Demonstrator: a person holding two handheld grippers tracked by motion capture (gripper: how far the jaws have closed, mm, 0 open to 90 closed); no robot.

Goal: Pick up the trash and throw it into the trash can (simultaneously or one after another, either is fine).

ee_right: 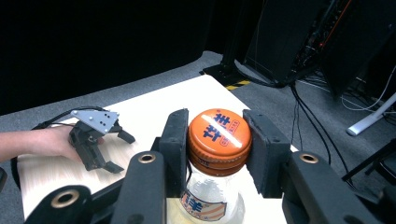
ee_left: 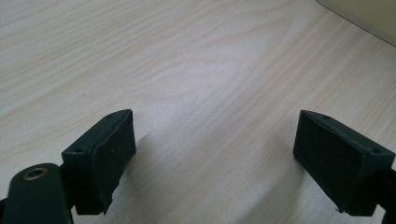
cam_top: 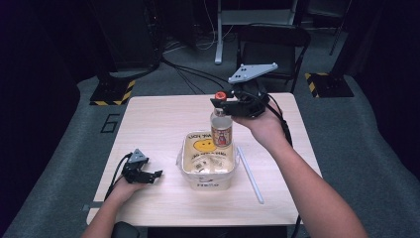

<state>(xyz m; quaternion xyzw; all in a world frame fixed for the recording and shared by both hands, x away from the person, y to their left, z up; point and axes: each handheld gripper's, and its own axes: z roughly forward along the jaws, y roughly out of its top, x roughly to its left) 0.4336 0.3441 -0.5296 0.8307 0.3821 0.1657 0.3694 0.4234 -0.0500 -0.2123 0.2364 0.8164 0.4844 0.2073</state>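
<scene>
- Bottle [cam_top: 221, 130]: clear glass or plastic, hard to say which; body see-through, pale contents not discernible.
- Cap [ee_right: 219, 135]: round, orange, with a white diagonal band and dark blue characters printed across the top. In the high view it reads as a small red-orange spot at the bottle's top.
- Label on the bottle: orange and white with a figure on it in the high view; the right gripper view shows blue characters on white above an orange stripe, just under the neck.
- Position: bottle upright, its lower part over the far right corner of the tub [cam_top: 231, 173]. Cannot tell whether the base touches the tub floor.
- Tub: squarish, translucent white, with a yellow smiley face and dark lettering inside; it sits mid-table [cam_top: 153, 124], near the front edge.
- Right gripper [ee_right: 217, 149]: jaws clamped on the cap, one pad pressed to each side, holding the bottle from above.
- Left gripper [ee_left: 215, 158]: jaws spread wide, nothing between them, bare wood below. In the high view it rests at the table's front left, well apart from the tub.
- White straw [cam_top: 250, 173] lies on the table just right of the tub.
</scene>
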